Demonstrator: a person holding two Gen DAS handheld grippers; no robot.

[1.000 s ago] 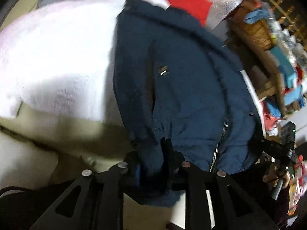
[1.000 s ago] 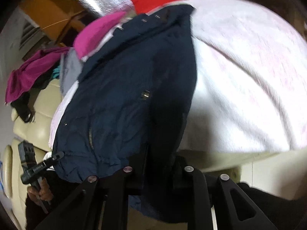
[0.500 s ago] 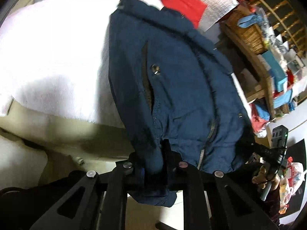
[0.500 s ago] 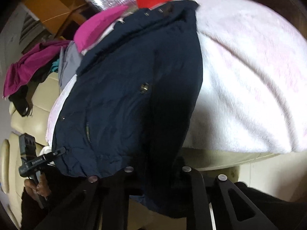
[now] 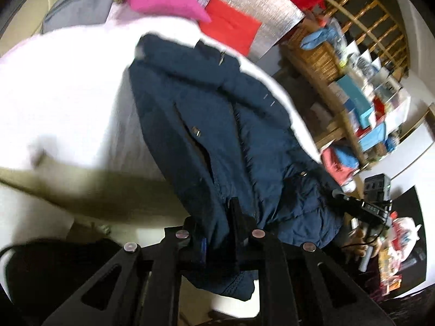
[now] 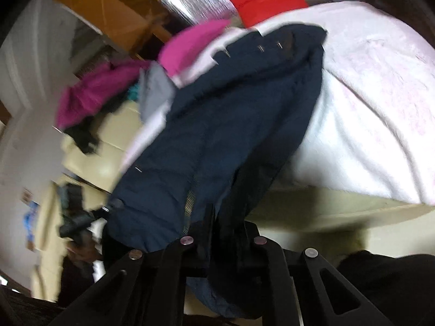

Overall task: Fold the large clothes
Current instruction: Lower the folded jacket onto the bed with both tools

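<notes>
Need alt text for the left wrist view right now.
The left gripper is shut on the hem of a navy jacket, which lies over a white blanket. At right, the right gripper grips the hem too; cluttered shelves behind.

Navy jacket (image 5: 223, 141) swallows both sets of fingertips; motion blur smears the room behind.

We cannot see the tips of the left gripper (image 5: 217, 233) or the right gripper (image 6: 225, 233), since the jacket's folds cover them where they close on the cloth, and its lower hem runs down behind the gripper frames in both views. We find the shelf clutter (image 5: 364, 103) too blurred to name, and the hand (image 6: 81, 250) on the other gripper at the right wrist view's left side is only a smear. The white blanket (image 5: 68, 103) is cut by the left edge.
</notes>
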